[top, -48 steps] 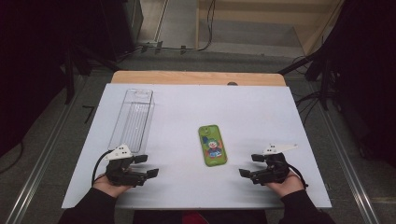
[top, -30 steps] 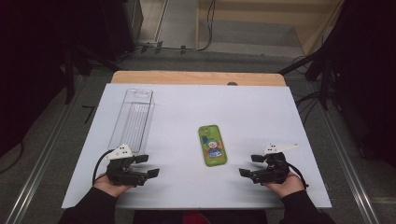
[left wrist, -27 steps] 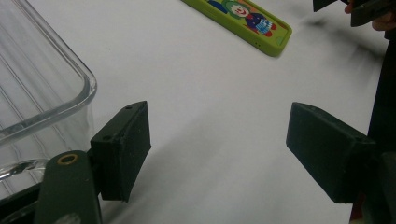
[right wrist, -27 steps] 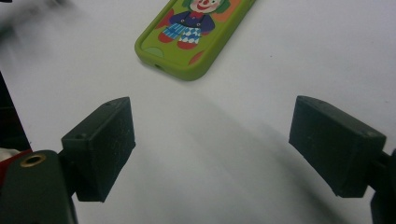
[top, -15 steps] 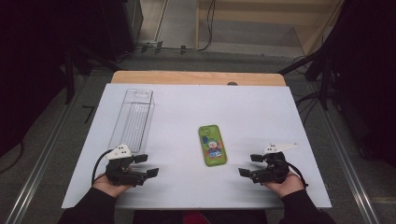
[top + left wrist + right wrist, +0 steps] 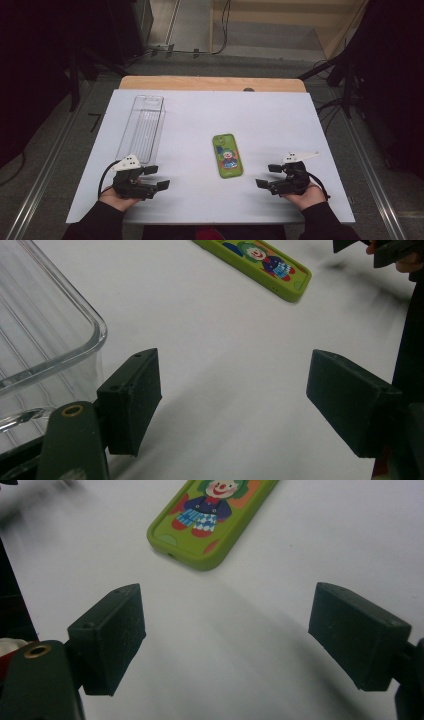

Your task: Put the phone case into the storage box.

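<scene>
A green phone case with a clown picture (image 6: 227, 155) lies flat near the middle of the white table (image 6: 210, 115). It also shows at the top of the left gripper view as the case (image 6: 257, 262) and of the right gripper view as the case (image 6: 210, 517). A clear plastic box (image 6: 142, 127) stands at the left; its rounded corner (image 6: 45, 335) is beside my left jaw. My left gripper (image 6: 156, 177) rests open near the front left edge, holding nothing. My right gripper (image 6: 268, 176) rests open at the front right, its jaws wide apart over bare table, short of the case.
A wooden strip (image 6: 210, 83) runs along the table's far edge. Dark stands and cables (image 6: 345, 75) crowd the floor beyond and to both sides. In the left gripper view the other gripper (image 6: 380, 250) shows at the top right.
</scene>
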{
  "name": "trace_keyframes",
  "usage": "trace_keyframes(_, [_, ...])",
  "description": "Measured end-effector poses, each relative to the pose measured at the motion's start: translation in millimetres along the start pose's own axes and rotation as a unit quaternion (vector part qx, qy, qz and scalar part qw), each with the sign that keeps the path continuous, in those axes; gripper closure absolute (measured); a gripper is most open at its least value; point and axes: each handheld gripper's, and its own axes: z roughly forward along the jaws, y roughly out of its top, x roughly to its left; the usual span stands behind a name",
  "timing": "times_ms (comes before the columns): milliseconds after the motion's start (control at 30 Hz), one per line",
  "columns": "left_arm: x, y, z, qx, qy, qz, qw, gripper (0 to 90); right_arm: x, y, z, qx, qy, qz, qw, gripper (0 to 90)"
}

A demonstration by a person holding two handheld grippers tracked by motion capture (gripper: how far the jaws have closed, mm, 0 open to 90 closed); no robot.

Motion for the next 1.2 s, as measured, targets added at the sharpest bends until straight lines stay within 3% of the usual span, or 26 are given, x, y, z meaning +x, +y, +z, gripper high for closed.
trace_keyframes(567, [0.6,0.3,-0.2,-0.003,-0.001,-0.003,1.0000,22.2,2.5,19.6,0.1,0.000,0.013,-0.007,0.9999,13.3])
trace_keyframes(1200, [-0.1,0.5,0.5,0.000,-0.004,-0.002,1.0000,22.1,18.0,51.6,10.6,0.006,0.018,-0.029,0.9994,13.4])
